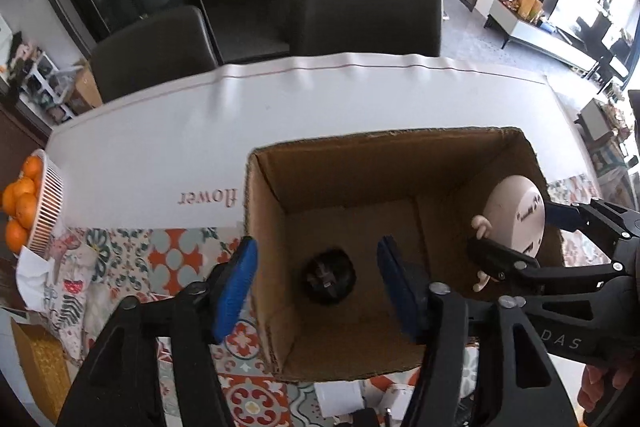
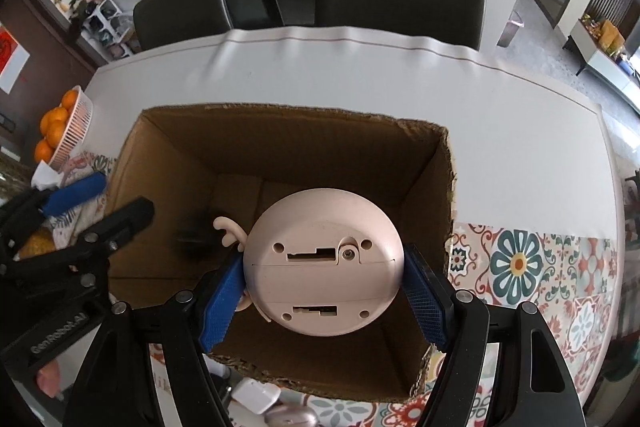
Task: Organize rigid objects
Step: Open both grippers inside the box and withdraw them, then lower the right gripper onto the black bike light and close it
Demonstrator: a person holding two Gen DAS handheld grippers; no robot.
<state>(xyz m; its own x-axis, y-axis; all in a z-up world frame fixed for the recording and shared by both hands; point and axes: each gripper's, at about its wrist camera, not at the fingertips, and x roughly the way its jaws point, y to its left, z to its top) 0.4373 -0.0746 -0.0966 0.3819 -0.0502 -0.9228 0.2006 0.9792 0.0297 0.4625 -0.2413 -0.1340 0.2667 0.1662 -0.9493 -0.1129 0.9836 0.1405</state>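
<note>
Right gripper (image 2: 324, 291) clamps the round pink toy (image 2: 324, 267) above the box (image 2: 280, 155); the curved shell may slip. Left gripper (image 1: 316, 283) gapes empty at nine o'clock.

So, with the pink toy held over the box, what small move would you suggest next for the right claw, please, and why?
Probably lower it a little further, then open. The right claw is shut on the pink toy, which hangs above the cardboard box, well off its floor. A dark round object lies toward the left, so the right side looks free.
</note>
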